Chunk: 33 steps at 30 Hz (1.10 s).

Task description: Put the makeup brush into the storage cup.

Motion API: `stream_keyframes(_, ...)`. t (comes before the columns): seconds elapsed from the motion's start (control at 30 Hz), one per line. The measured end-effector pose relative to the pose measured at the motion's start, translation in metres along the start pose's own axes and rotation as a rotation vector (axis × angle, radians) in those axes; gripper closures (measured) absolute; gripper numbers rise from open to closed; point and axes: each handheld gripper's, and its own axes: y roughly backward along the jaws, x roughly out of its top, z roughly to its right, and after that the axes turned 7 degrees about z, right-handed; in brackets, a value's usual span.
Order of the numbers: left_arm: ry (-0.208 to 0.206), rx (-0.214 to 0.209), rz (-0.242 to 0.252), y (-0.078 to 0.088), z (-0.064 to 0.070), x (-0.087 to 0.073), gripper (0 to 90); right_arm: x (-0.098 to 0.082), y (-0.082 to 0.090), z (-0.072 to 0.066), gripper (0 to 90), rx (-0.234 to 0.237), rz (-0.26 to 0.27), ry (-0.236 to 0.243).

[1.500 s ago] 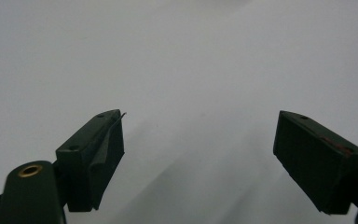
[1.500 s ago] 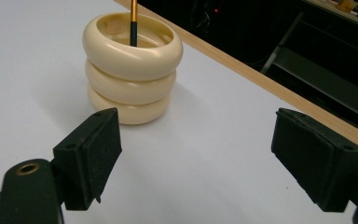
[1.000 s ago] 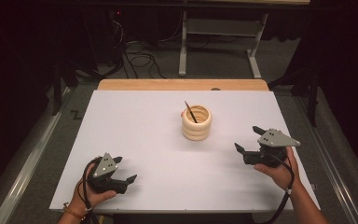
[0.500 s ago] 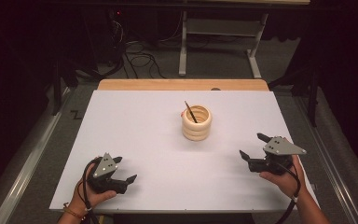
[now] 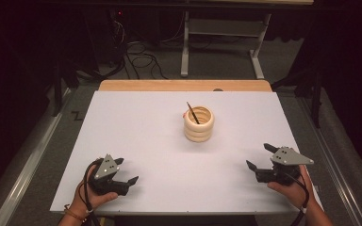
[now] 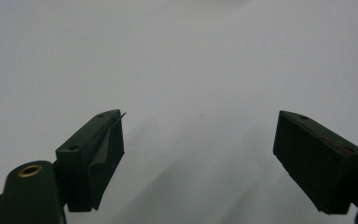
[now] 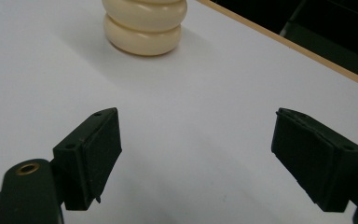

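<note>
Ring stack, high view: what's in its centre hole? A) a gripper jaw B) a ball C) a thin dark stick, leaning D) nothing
C: the ring stack of cream rings stands mid-table with a thin dark stick poking out of its hole at a tilt; the left gripper and the right gripper sit near the table's near edge, well apart from it, jaws open.

Left gripper [image 5: 126, 173] held low at the near left, gripped from behind by the left hand [image 5: 90, 194], jaws spread wide with nothing between them, pointing right and slightly forward. Right gripper [image 5: 259, 157] held at the near right by the right hand [image 5: 290, 189], jaws likewise wide apart and empty, pointing left. Both forearms entering from the bottom edge, a cable trailing over each wrist.
</note>
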Motion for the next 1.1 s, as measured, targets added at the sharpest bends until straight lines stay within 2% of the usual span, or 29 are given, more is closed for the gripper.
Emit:
stream_keyframes(0.13,0.001,0.001,0.0,0.0,0.0,0.0,17.2,-0.007,0.003,-0.001,16.8,0.004,-0.008,0.015)
stream_keyframes(0.3,0.003,0.0,0.001,0.0,0.0,0.0,17.2,-0.014,0.008,-0.002,16.8,0.004,-0.012,0.004)
stream_keyframes(0.73,0.0,-0.004,0.001,0.0,0.0,0.0,17.2,-0.029,0.02,-0.003,16.8,-0.009,-0.022,0.011)
stream_keyframes(0.87,0.002,-0.004,0.001,-0.001,0.0,0.0,17.2,-0.036,0.025,0.0,16.8,-0.019,-0.024,-0.021)
stream_keyframes(0.9,0.0,-0.005,0.0,-0.001,0.0,0.0,17.2,-0.037,0.026,0.001,16.8,-0.017,-0.014,-0.015)
stream_keyframes(1.1,0.006,-0.005,0.004,-0.001,0.0,0.0,17.2,-0.046,0.035,0.003,16.8,-0.031,-0.013,-0.046)
